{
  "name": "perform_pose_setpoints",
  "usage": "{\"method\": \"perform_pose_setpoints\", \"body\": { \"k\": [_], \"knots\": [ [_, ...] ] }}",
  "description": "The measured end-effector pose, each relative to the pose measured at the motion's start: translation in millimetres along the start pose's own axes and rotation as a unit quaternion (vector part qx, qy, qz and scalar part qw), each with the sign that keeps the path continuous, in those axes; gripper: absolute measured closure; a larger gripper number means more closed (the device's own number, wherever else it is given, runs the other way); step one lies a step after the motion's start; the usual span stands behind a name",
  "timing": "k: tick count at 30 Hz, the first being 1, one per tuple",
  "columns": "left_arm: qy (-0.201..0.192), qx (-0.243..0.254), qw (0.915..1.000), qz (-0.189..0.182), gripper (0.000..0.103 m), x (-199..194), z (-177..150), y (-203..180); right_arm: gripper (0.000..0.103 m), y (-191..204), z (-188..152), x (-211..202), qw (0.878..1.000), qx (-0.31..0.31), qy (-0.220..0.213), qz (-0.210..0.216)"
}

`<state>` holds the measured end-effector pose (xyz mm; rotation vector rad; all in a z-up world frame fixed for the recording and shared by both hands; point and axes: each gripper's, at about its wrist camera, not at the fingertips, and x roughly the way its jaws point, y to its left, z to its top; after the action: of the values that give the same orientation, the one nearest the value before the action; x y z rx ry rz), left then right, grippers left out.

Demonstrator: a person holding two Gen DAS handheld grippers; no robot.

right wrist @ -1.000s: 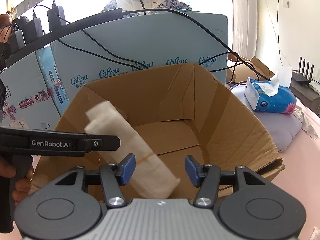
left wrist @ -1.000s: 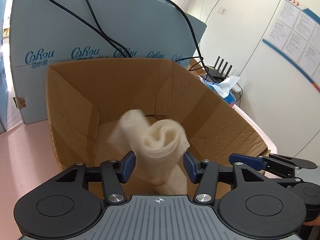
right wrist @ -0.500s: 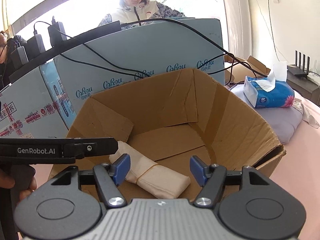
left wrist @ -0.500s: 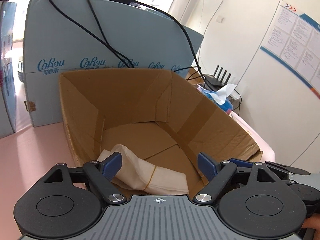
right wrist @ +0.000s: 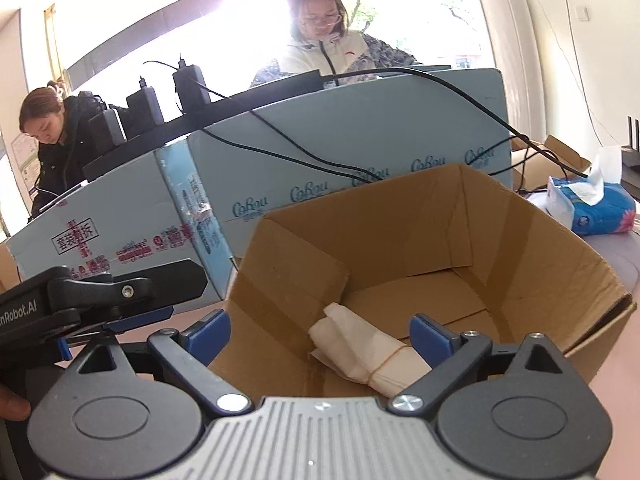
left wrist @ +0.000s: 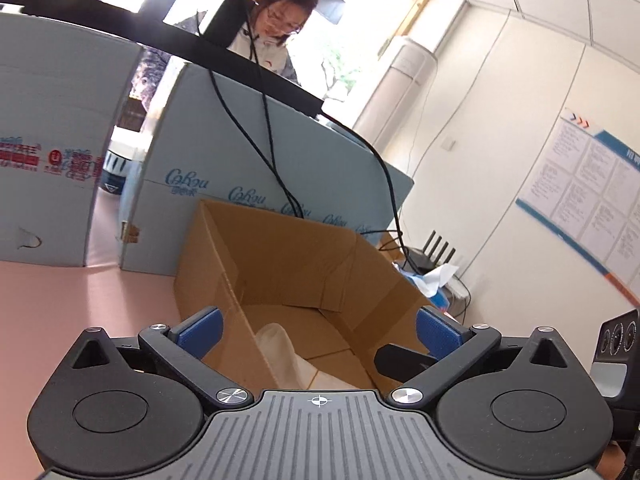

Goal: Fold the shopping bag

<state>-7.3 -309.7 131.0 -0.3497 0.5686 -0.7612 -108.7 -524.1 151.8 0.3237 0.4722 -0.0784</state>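
The folded cream shopping bag (right wrist: pixel 360 354), bound by a thin rubber band, lies on the floor of the open brown cardboard box (right wrist: pixel 520 248). In the left wrist view only one end of the bag (left wrist: pixel 282 350) shows past the box (left wrist: pixel 288 264) wall. My left gripper (left wrist: pixel 318 332) hangs in front of the box with its jaws opening wide. Its blue pads (left wrist: pixel 200 330) touch nothing. My right gripper (right wrist: pixel 320 336) is also opening. The bag lies below and beyond it, clear of both pads (right wrist: pixel 430 338).
Light blue cartons (right wrist: pixel 360 140) with black cables (left wrist: pixel 272 152) draped over them stand behind the box. A tissue pack (right wrist: pixel 592 208) and a router (left wrist: pixel 436 256) are to the right. Pink tabletop (left wrist: pixel 80 304) lies to the left. Two people (right wrist: pixel 324 40) work behind the cartons.
The bag left both grippers and dropped onto the box floor. Both pairs of jaws spread wide. Both grippers drew back from the box and tilted upward, the left one farther.
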Motion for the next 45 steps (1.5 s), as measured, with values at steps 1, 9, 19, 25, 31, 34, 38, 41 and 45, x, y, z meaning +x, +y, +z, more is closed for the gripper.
{"method": "perform_pose_setpoints", "body": {
  "k": [1,9,19,25,31,34,38,41,45],
  "knots": [
    [-0.004,-0.010,0.9999,0.001,0.000,-7.9,-1.0,4.2,0.001,7.8,1.6,0.3,1.000,-0.010,0.003,0.003],
    [-0.059,-0.038,0.9969,0.036,0.000,-83.0,-10.3,38.6,0.000,68.8,0.6,-0.7,0.994,-0.091,0.009,0.050],
    [-0.102,-0.038,0.9887,0.103,0.000,-154.7,-13.5,76.7,0.000,156.4,-21.0,11.6,0.981,-0.164,0.030,0.098],
    [-0.114,-0.027,0.9831,0.140,0.000,-191.6,-13.0,102.5,0.000,201.7,-41.1,26.5,0.978,-0.165,0.046,0.115],
    [-0.112,-0.030,0.9784,0.171,0.000,-215.5,-15.6,132.8,0.000,232.6,-65.6,41.7,0.979,-0.142,0.059,0.137],
    [-0.109,-0.026,0.9734,0.200,0.000,-223.8,-17.1,148.4,0.000,243.6,-79.1,52.4,0.981,-0.134,0.068,0.120],
    [-0.103,-0.011,0.9668,0.233,0.000,-231.0,-18.1,164.7,0.000,245.2,-92.5,65.3,0.985,-0.101,0.079,0.113],
    [-0.096,0.001,0.9626,0.253,0.000,-231.0,-20.3,177.1,0.000,248.3,-101.2,76.7,0.988,-0.097,0.085,0.090],
    [-0.064,0.011,0.9491,0.308,0.000,-225.1,-25.2,197.3,0.000,253.4,-112.8,91.6,0.990,-0.105,0.076,0.060]
  ]
}}
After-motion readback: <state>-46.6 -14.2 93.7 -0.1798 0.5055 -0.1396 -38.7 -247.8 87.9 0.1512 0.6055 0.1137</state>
